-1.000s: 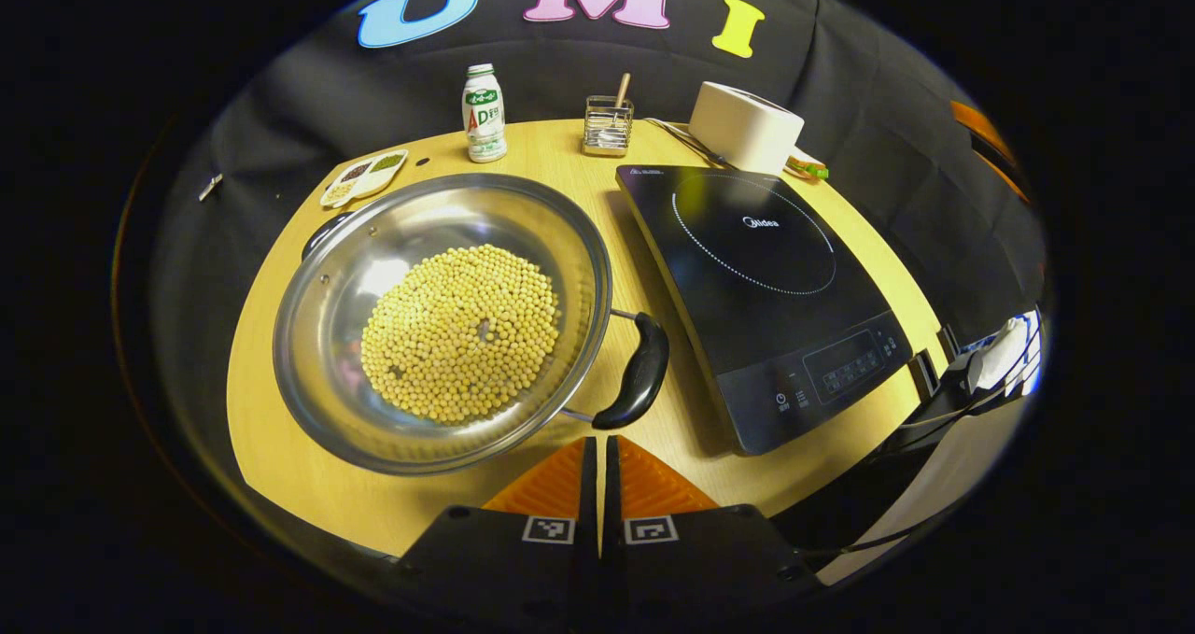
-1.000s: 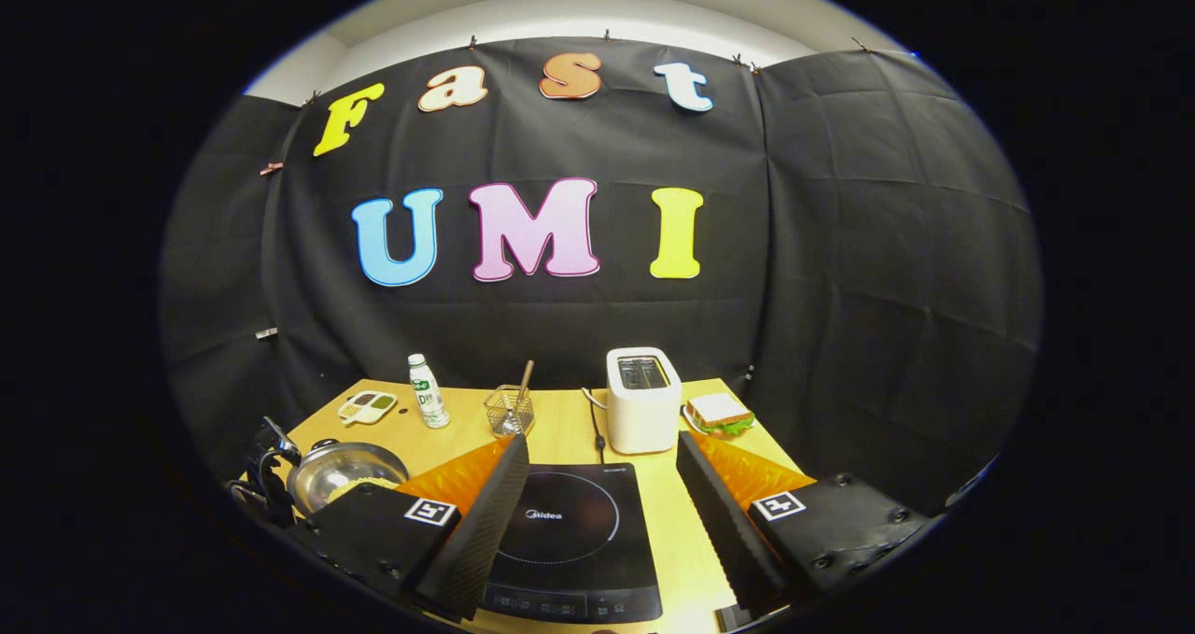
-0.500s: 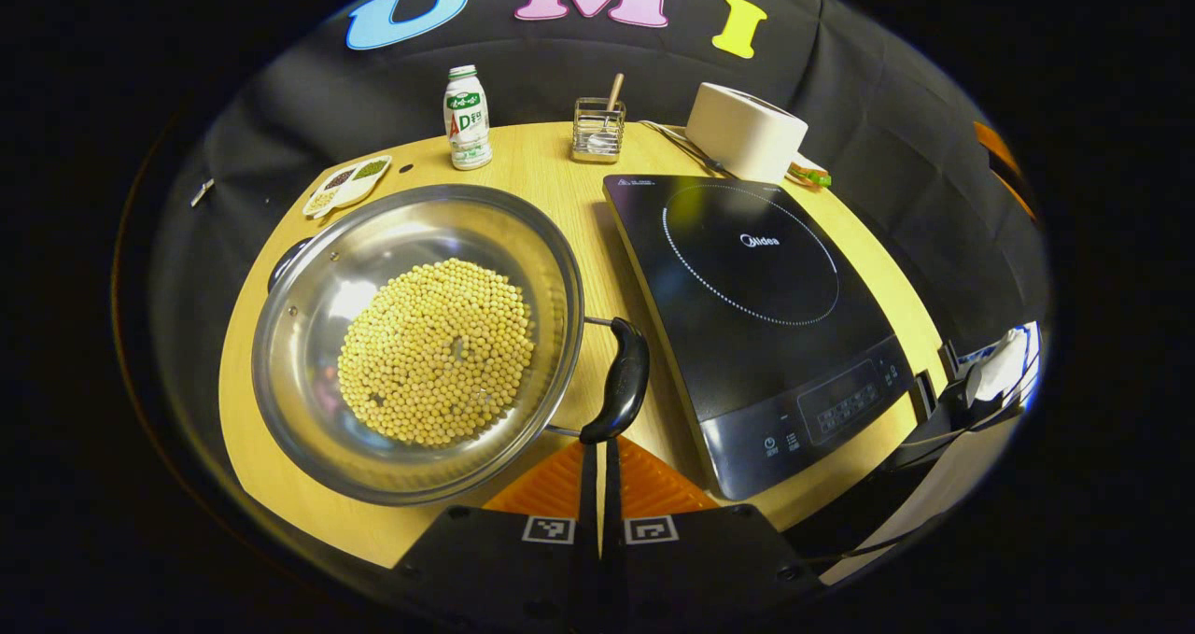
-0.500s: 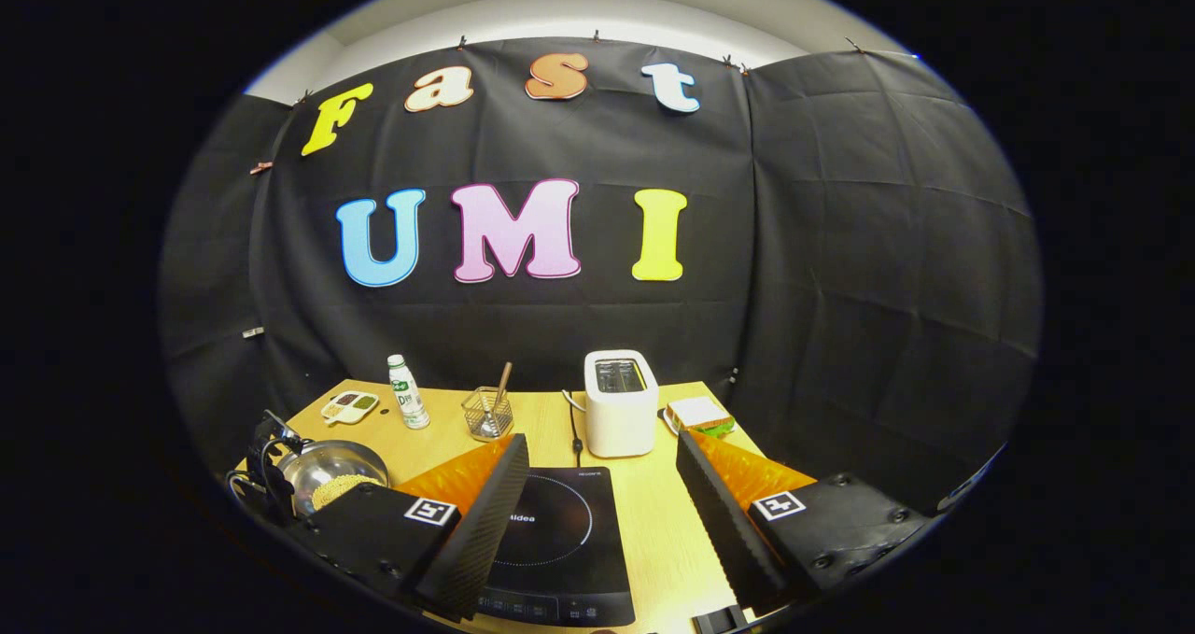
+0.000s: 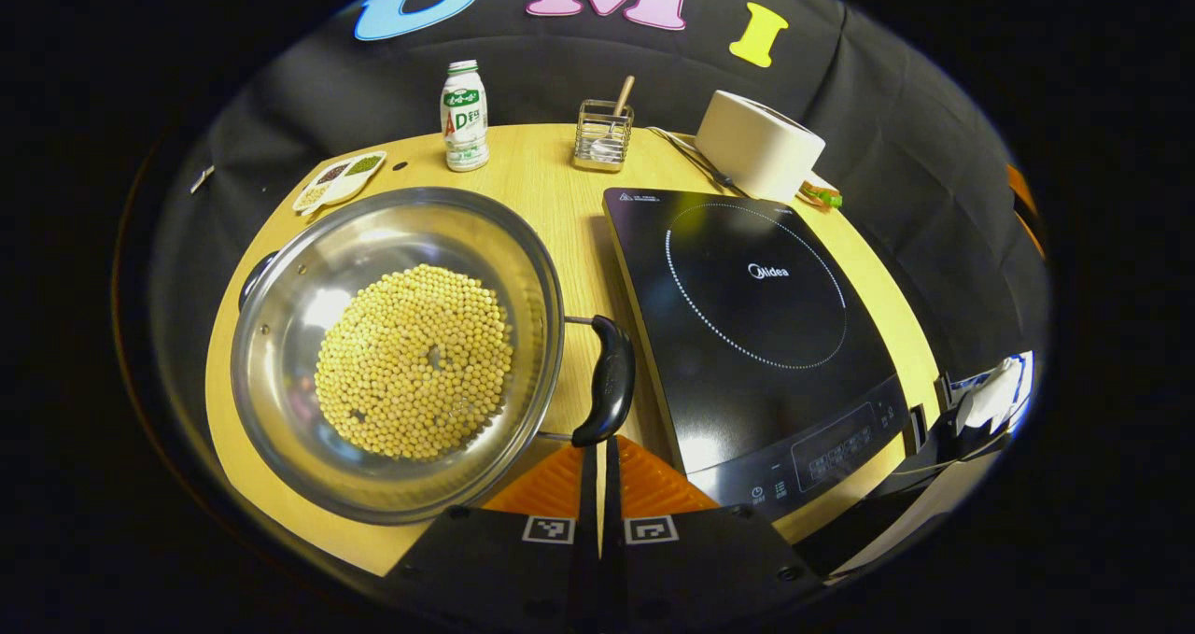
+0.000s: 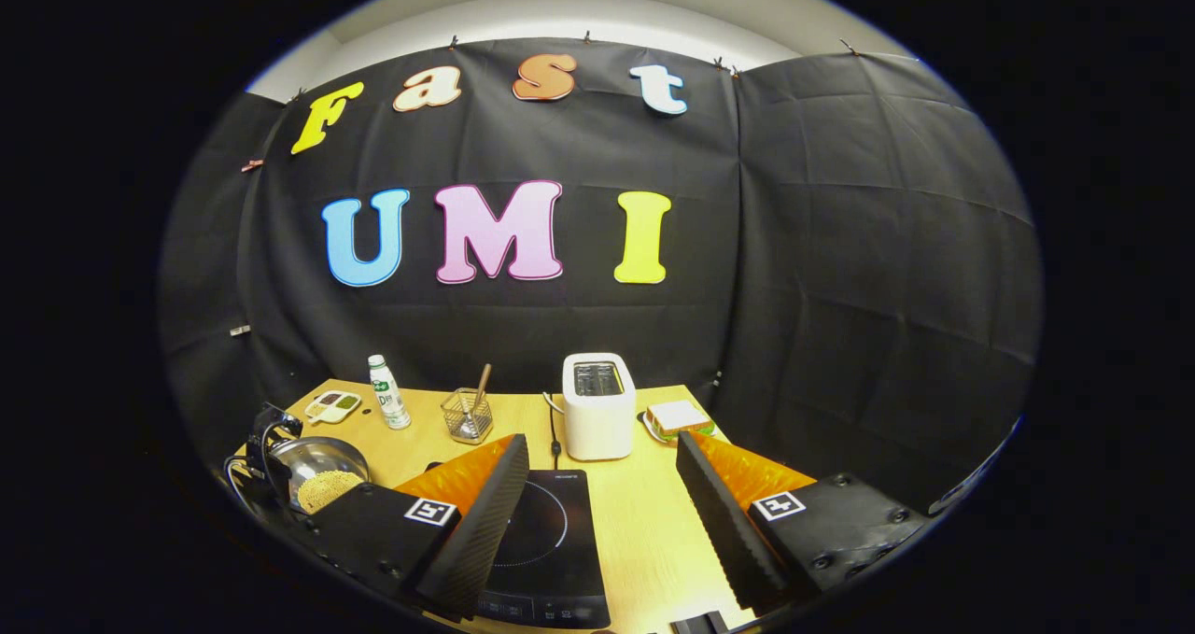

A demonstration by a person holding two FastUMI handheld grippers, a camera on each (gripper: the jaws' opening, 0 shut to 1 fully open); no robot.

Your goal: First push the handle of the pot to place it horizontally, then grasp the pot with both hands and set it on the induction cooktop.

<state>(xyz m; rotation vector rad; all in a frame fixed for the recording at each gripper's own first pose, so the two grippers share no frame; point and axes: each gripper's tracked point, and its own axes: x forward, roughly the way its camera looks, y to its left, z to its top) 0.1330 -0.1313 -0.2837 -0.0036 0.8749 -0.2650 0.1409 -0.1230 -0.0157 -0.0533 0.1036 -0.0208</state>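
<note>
**Pot handle at the tips of my left gripper**

Pot [image 5: 397,354] sits on the left half of the wooden table [image 5: 551,172], a wide steel pan with a mound of yellow beans [image 5: 415,361] in its middle. Its near black handle [image 5: 607,382] stands between the pan's rim and the induction cooktop [image 5: 756,317], running roughly front to back in the left gripper view. My left gripper [image 5: 597,457] has its fingers pressed together, nothing between them, and their tips meet the lower end of that handle; I cannot tell for certain whether they touch it or sit just short. A second dark handle [image 5: 254,274] peeks out at the pan's far left rim.

The cooktop lies flat just right of the pot, its glass bare. Behind it stand a white toaster [image 5: 758,144] and a wire holder [image 5: 602,134] with a stick in it. A small bottle [image 5: 464,117] and a divided dish [image 5: 338,178] sit at the table's back left.

My right gripper [image 6: 602,513] hangs over the front of the table with its fingers spread wide and empty, the cooktop [image 6: 541,550] showing between them. From there I see the pot [image 6: 317,475] far to the left, with a sandwich [image 6: 677,419] beside the toaster [image 6: 597,405].
</note>
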